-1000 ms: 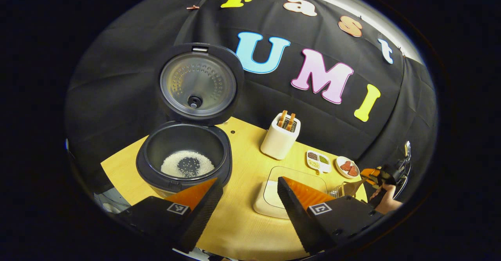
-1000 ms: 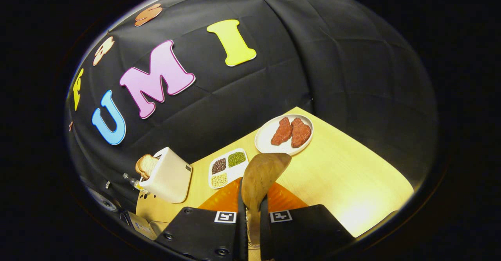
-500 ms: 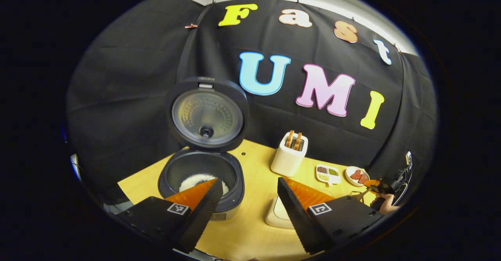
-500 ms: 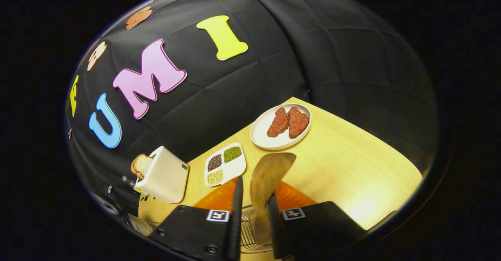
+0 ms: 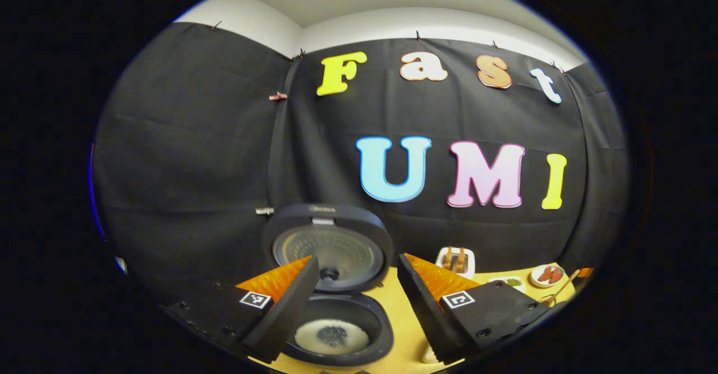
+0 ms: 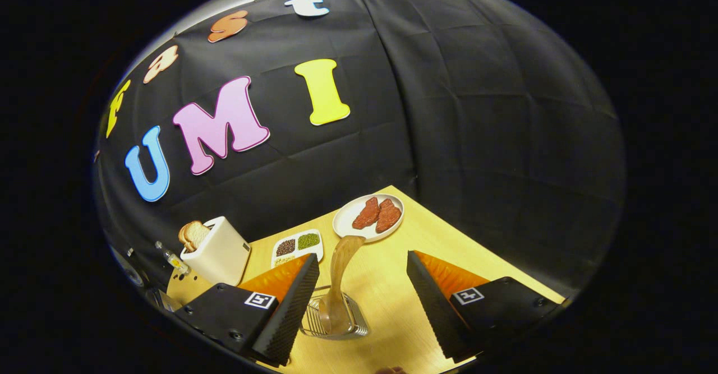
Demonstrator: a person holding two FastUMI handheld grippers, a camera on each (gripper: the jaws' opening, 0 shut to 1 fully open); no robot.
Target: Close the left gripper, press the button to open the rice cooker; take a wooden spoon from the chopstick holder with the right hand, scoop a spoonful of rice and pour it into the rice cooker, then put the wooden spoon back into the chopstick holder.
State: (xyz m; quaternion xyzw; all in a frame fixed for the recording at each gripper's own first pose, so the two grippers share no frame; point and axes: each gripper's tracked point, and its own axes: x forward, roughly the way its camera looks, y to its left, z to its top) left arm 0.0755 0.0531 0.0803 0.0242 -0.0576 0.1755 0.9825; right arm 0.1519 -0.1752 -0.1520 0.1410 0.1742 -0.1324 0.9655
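In the left gripper view, the rice cooker [image 5: 336, 329] sits low on the yellow table [image 5: 401, 318] with its lid [image 5: 328, 248] swung up and standing open against the booth's black wall, and a ring of white rice [image 5: 332, 336] lies at the bottom of the inner pot. The left gripper [image 5: 359, 306] hangs in front of the cooker with its fingers spread wide and nothing between them; the left finger crosses the front of the lid and pot rim, the right finger stands beside the cooker. Farther right along the back of the table stand a white toaster [image 5: 455, 261] with bread in its slots, then a small plate of red meat pieces [image 5: 547, 275], and near the right edge a thin wooden handle [image 5: 561, 287] slants upward. In the right gripper view, the toaster [image 6: 216, 250] with a slice of bread sticking out stands at the left, a divided dish of beans and grains [image 6: 297, 246] lies just beside it, and the plate of meat [image 6: 368, 217] lies beyond that. The right gripper [image 6: 362, 301] is released, its fingers well apart and clear of everything. Between them the wooden spoon [image 6: 339, 284] stands in the wire chopstick holder [image 6: 334, 321] on the table, leaning so that its bowl end rises toward the plate of meat
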